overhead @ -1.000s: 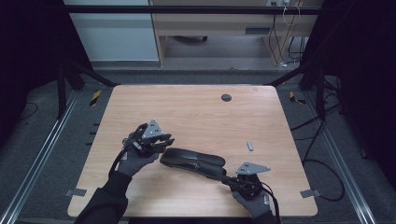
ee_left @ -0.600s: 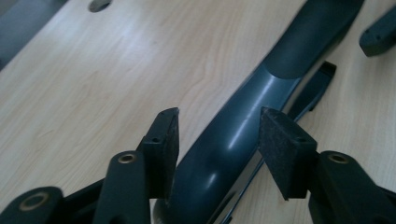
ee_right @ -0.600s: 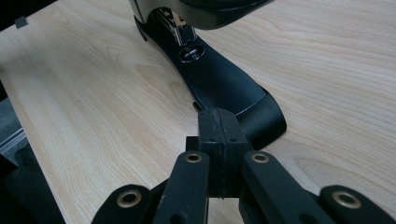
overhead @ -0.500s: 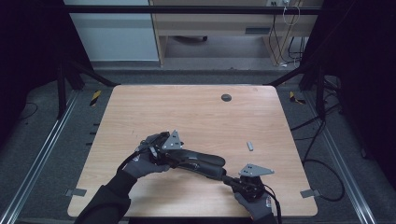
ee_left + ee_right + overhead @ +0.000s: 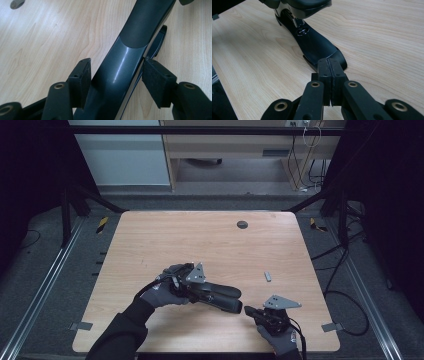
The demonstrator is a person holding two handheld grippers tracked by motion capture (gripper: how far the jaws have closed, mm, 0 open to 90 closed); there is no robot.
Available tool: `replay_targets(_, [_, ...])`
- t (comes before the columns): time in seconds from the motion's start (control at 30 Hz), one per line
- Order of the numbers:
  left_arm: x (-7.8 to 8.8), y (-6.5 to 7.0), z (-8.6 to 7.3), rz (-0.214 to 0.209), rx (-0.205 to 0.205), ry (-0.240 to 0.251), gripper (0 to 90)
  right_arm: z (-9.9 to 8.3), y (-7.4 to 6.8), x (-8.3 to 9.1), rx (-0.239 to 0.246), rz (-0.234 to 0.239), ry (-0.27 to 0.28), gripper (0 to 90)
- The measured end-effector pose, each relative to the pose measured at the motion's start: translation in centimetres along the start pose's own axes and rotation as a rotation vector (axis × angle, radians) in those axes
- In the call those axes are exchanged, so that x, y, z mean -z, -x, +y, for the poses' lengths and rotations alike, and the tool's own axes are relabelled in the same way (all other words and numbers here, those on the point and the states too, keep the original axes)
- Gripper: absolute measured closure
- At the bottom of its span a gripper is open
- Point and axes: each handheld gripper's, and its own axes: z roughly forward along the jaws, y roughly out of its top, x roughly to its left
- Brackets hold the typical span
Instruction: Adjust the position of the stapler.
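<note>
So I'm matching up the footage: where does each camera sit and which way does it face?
High view: above the near table edge, looking forward and down at the light wooden table; both gloved hands enter from below.
Left gripper view: rides the left gripper, facing along its open jaws astride the long black stapler.
Right gripper view: rides the right gripper, jaws shut at the stapler's base.
All share the stapler.

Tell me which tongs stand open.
The left tongs, which have just been opening with the black stapler between them; the right tongs are shut at its base end.
</note>
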Motion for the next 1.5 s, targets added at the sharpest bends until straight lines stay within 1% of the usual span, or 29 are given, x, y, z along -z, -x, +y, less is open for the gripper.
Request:
replay_targets(0.1, [-0.33, -0.09, 0.18, -0.015, -0.011, -0.005, 38.8, -0.03, 0.12, -0.01, 0.003, -0.004, 0.001, 89.5])
replay_targets(0.33, [-0.84, -0.44, 0.50, -0.052, -0.019, -0.022, 38.2, -0.11, 0.53, -0.03, -0.002, -0.012, -0.001, 89.4])
replay_targets(0.47, [-0.86, -0.54, 0.50, -0.059, -0.018, -0.022, 38.4, -0.13, 0.62, -0.06, 0.000, -0.011, -0.004, 89.4])
replay_targets(0.67, [-0.85, -0.33, 0.65, -0.047, -0.016, -0.028, 38.8, -0.17, 0.68, -0.14, -0.002, -0.010, -0.011, 89.5])
replay_targets(0.7, [-0.80, -0.31, 0.70, -0.046, -0.016, -0.037, 38.9, -0.18, 0.69, -0.18, -0.002, -0.011, -0.010, 89.5])
replay_targets(0.8, [-0.77, -0.13, 0.84, -0.034, -0.002, -0.041, 39.6, -0.21, 0.73, -0.24, 0.000, -0.011, -0.011, 89.6])
replay_targets(0.87, [-0.68, -0.12, 0.83, -0.027, 0.017, -0.030, 41.9, -0.24, 0.75, -0.27, 0.001, -0.012, -0.013, 89.6])
replay_targets(0.97, [-0.54, -0.25, 0.76, -0.041, 0.044, -0.017, 46.7, -0.28, 0.80, -0.27, 0.001, -0.012, -0.012, 89.7])
replay_targets(1.0, [-0.48, -0.23, 0.79, -0.045, 0.046, -0.018, 47.7, -0.28, 0.79, -0.27, -0.001, -0.011, -0.013, 89.6])
replay_targets(1.07, [-0.47, -0.02, 0.91, -0.040, 0.049, -0.022, 49.4, -0.28, 0.80, -0.36, 0.001, -0.010, -0.015, 89.6])
replay_targets(1.17, [-0.43, 0.17, 0.99, -0.038, 0.051, -0.027, 49.8, -0.27, 0.79, -0.35, -0.002, -0.010, -0.017, 89.6])
replay_targets(1.23, [-0.40, 0.23, 1.02, -0.034, 0.042, -0.032, 50.1, -0.27, 0.81, -0.31, -0.003, -0.008, -0.014, 89.6])
replay_targets(1.4, [-0.46, 0.29, 0.94, -0.033, 0.025, -0.026, 50.2, -0.30, 0.81, -0.44, 0.001, -0.010, -0.010, 89.6])
replay_targets(1.5, [-0.45, 0.30, 0.93, -0.031, 0.025, -0.025, 50.2, -0.24, 0.69, -0.80, 0.010, -0.031, -0.002, 90.0])
